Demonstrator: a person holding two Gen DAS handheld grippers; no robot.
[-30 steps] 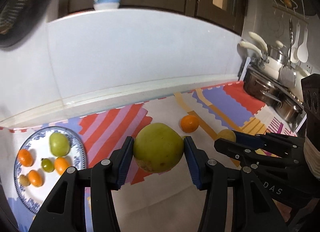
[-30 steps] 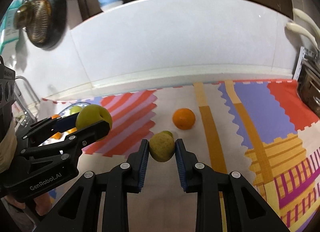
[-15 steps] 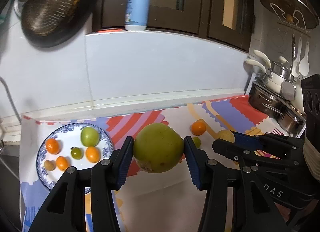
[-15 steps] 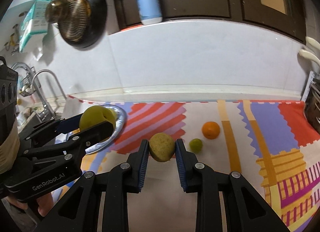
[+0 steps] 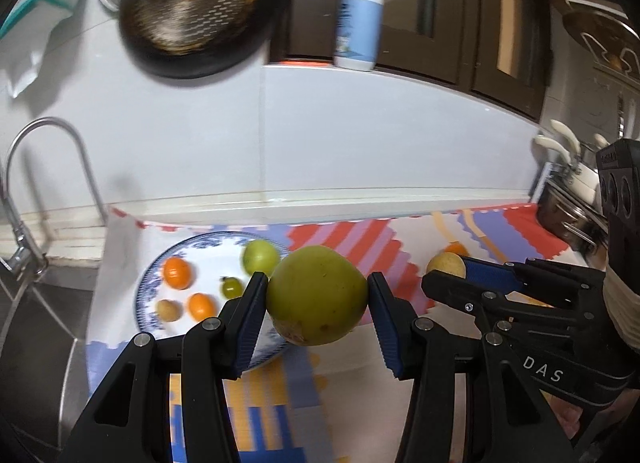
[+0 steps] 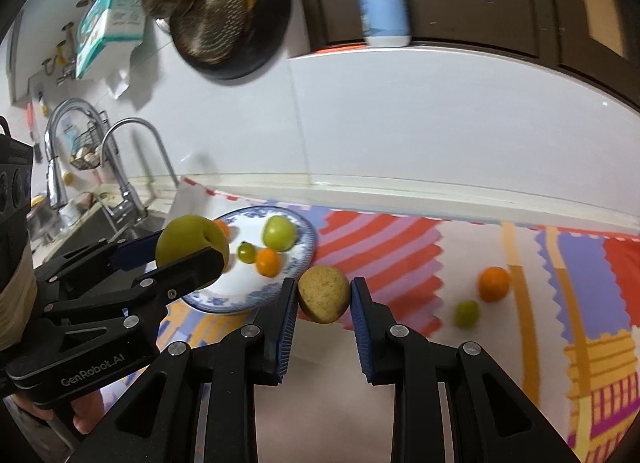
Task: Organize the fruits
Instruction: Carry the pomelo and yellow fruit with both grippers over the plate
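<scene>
- Holding 2 fruits aloft: my left gripper (image 5: 317, 295) clamps the green apple (image 5: 316, 295), my right gripper (image 6: 324, 295) pinches the tan fruit (image 6: 324, 294).
- I risk knocking the 5 fruits crowding the plate (image 6: 224, 303) if either load comes down carelessly.
- Both grippers sit close together and could collide over the plate.
- An orange (image 6: 494, 283) and lime (image 6: 467, 313) wait on the mat (image 6: 400, 247); the faucet (image 6: 132, 167) stands left.

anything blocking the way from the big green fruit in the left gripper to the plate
Nothing visible blocks it. The green fruit in the left gripper hangs beside the plate; five small fruits lie there, with bare space among them.
</scene>
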